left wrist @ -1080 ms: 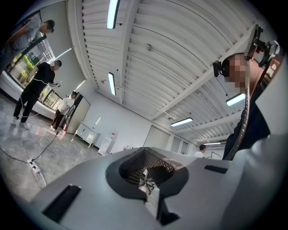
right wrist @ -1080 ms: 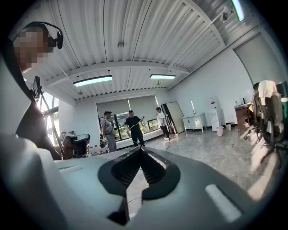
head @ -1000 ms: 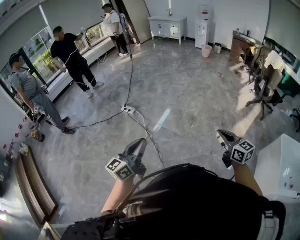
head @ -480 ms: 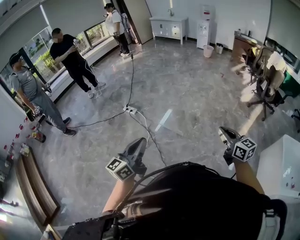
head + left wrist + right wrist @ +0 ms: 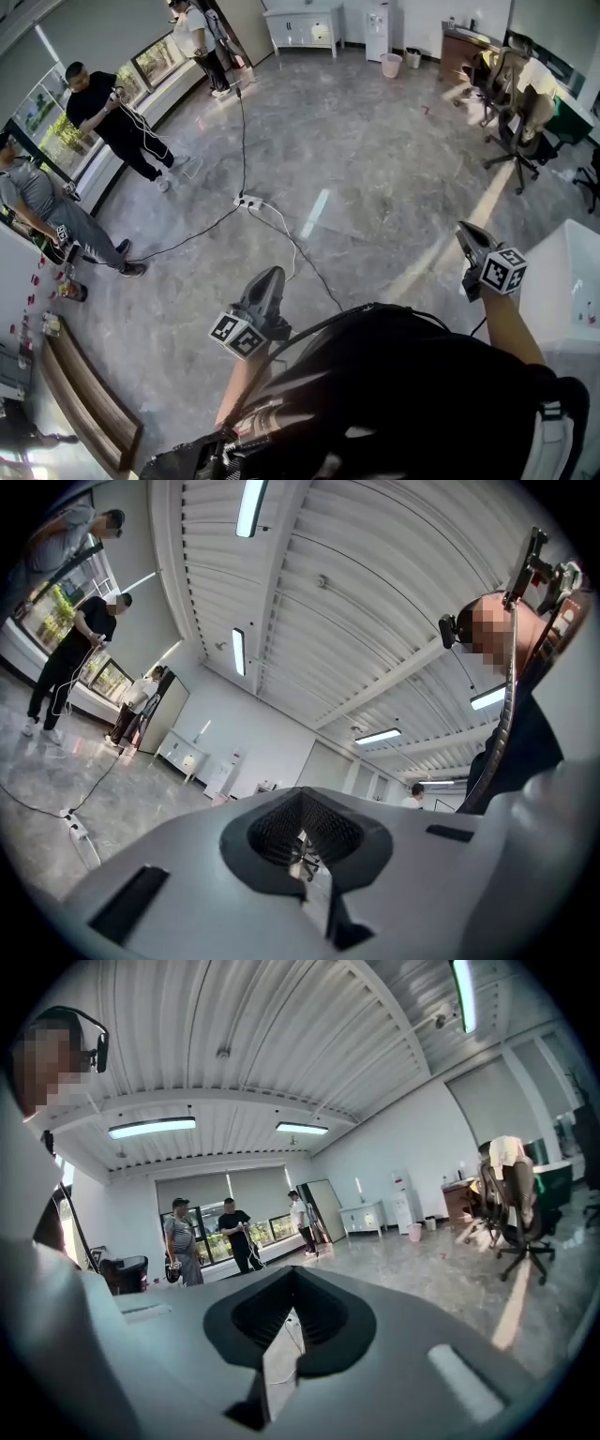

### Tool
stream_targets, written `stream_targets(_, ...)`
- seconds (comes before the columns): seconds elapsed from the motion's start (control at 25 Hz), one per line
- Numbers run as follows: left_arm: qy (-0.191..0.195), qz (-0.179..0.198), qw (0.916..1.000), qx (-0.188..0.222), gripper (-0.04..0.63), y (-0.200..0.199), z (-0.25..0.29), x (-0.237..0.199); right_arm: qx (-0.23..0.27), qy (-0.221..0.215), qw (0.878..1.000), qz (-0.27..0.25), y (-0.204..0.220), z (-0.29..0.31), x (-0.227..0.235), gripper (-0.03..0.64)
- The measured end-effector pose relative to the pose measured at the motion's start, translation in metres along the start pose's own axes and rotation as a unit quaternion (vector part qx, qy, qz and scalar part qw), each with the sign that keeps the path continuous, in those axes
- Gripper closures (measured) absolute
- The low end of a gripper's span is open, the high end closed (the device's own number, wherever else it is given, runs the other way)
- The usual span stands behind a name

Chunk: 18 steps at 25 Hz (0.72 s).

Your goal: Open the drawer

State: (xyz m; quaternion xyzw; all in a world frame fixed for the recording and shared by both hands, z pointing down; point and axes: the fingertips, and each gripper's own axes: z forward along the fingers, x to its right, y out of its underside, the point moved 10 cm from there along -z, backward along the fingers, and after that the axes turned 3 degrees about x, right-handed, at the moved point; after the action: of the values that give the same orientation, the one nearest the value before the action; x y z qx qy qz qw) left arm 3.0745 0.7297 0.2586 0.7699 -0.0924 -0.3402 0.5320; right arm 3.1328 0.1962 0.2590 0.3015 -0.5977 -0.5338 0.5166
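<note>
The left gripper [image 5: 268,277] is closed, its jaws pressed together with nothing between them, and it is held in the air low in the head view, pointing away from the person over the grey floor [image 5: 375,159]. The right gripper [image 5: 468,233] is also closed and empty, its jaws meeting in a tight line, and it is held up at the right, just beside a white unit [image 5: 562,281] at the picture's edge. No drawer front can be made out on that unit. Neither gripper touches anything. The only drawer fronts to be seen are on the drawer cabinet [image 5: 305,23], a white piece standing against the far wall, well apart from both grippers, with open floor between. A black cable [image 5: 242,141] runs down the floor to a power strip [image 5: 247,201] lying between the person and the cabinet, and thinner leads trail from it towards the person. People [image 5: 108,117] stand by the windows at the left. Office chairs [image 5: 511,141] crowd the right side, and a water dispenser [image 5: 378,19] and a pink bin [image 5: 392,64] stand just right of the cabinet. The cabinet's long side lies along the wall and its fronts face into the room, towards the person.
</note>
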Motion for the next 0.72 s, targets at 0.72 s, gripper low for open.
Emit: stream_targets(0.72, -0.007, 0.003, 0.9999, -0.009, 0.595, 0.036, 0.189, 0.013, -0.021, -0.061, 0.998, 0.014, -0.024, 0.069, 0.169, 0.615)
